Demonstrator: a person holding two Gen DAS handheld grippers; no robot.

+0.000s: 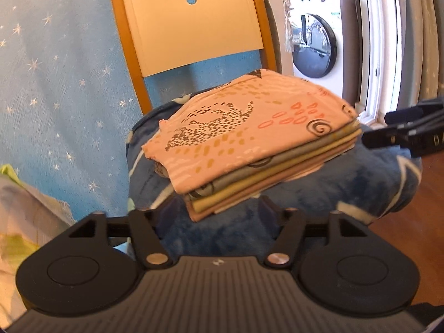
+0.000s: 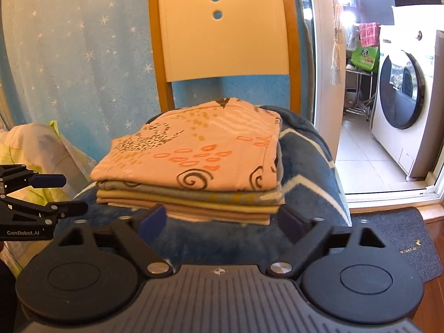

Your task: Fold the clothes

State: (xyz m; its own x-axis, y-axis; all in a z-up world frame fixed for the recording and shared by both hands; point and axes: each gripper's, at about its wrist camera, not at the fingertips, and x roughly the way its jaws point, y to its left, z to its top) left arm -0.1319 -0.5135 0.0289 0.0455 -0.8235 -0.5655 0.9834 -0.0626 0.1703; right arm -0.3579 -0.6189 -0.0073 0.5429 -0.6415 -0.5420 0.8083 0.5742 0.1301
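Four or so folded garments are stacked in a neat pile (image 2: pixel 191 166) on a blue plush blanket (image 2: pixel 310 166) draped over a chair seat, with a pink leopard-print piece (image 1: pixel 244 127) laid on top and grey, mustard and tan layers showing at the edges. Pretty tight spot at the back: the pile is hemmed in by the wooden chair back (image 2: pixel 222 27), and a blue star-print curtain (image 1: pixel 55 69) is hung right behind that. Off to the left, some crumpled yellow-green fabric (image 2: pixel 41 149) is bunched just beside the seat. On the right, an open doorway is seen with a white washing machine (image 2: pixel 402 94) beyond it, and a dark doormat (image 2: pixel 394 238) is laid on the wood floor, so more room is left on that side. The right gripper (image 2: pixel 222 219) is held wide open at the front edge of the pile, its blue-padded fingers (image 2: pixel 155 216) spread just outside the bottom corners, nothing pinched. The left gripper (image 1: pixel 213 208) is also spread wide near the pile's corner, though its fingertips are partly hidden under the overhanging fabric. Each gripper is caught at the edge of the other's view, well apart.
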